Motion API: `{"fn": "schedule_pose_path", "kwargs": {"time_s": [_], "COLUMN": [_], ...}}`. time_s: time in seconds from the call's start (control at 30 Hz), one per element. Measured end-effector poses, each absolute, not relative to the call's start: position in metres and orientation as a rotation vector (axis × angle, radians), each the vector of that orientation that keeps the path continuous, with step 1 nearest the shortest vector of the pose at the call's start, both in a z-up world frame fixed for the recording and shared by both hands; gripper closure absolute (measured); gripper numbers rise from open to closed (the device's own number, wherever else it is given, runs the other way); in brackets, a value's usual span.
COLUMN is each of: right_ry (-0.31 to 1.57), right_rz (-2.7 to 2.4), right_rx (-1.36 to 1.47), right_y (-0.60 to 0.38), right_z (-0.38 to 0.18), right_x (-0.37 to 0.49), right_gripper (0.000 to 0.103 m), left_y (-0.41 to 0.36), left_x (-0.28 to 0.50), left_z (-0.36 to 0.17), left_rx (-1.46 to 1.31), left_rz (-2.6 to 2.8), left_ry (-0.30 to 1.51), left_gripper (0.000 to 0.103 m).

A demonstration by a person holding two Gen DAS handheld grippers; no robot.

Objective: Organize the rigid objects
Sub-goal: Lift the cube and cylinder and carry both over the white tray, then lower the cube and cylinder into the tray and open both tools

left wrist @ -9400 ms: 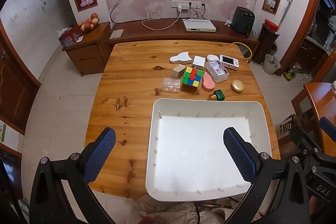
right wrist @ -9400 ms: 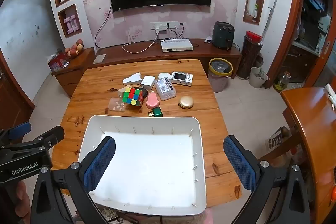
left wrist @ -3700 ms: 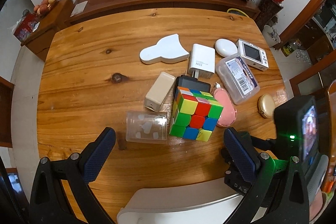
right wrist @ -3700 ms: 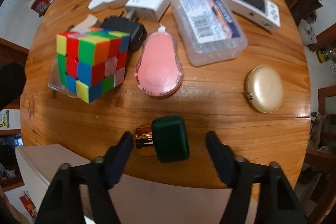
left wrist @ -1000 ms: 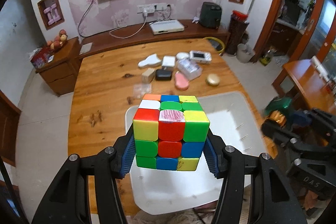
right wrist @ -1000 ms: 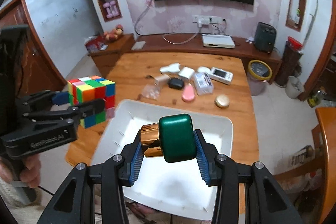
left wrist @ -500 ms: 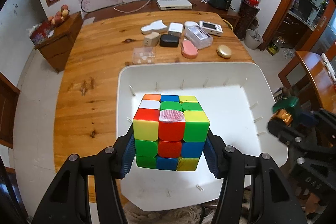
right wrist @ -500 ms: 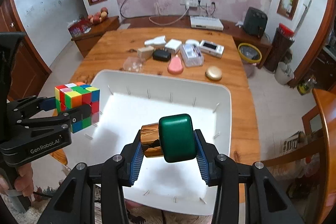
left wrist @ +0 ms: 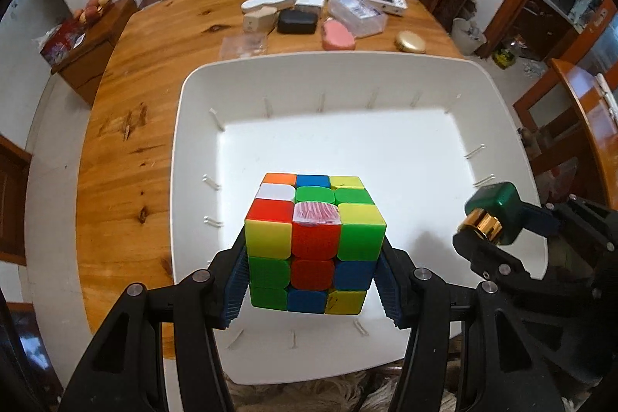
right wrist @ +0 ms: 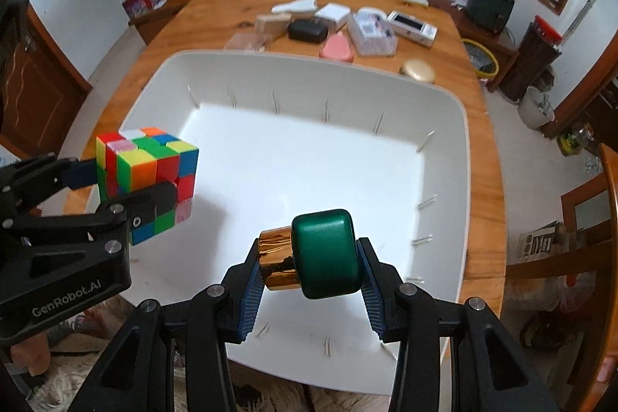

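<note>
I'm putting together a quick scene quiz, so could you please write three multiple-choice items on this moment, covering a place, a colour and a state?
1. Where is the puzzle cube?
A. lying among the clutter on the wooden table
B. held over the white tray
C. on the floor

2. What colour is the bottle's cap?
A. gold
B. blue
C. white

3. What state is the right gripper in?
A. open
B. shut on nothing
C. shut on the green bottle

Answers: B, the left gripper holds it over the tray; A, shiny gold; C, pads clamp the bottle.
</note>
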State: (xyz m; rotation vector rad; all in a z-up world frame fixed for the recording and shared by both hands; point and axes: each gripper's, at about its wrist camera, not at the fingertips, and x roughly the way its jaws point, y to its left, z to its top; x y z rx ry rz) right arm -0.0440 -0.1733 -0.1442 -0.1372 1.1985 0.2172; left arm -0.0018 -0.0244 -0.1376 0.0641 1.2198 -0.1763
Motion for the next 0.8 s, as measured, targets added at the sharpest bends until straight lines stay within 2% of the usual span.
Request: {"fn": "schedule_pose_path", "kwargs": {"time_s": [0.63,0.8], "right_ry": [1.339,1.344], "right_rz": [0.223,0.222], "right_rx": [-0.122,-0.129], "right_y": [-0.172,-0.171], "right_z": [-0.179,-0.180], "right_x": [-0.039,-0.038], "right_gripper": [0.057,0.052], "left_y": [-0.025,-0.025], "left_x": [0.008,0.008], "left_z": [-0.185,-0.192], "left_rx": [0.054,0.052], "left_rz": [-0.184,-0.189], "left_ry": [1.417,1.447], "left_gripper": [0.043,0.043]}}
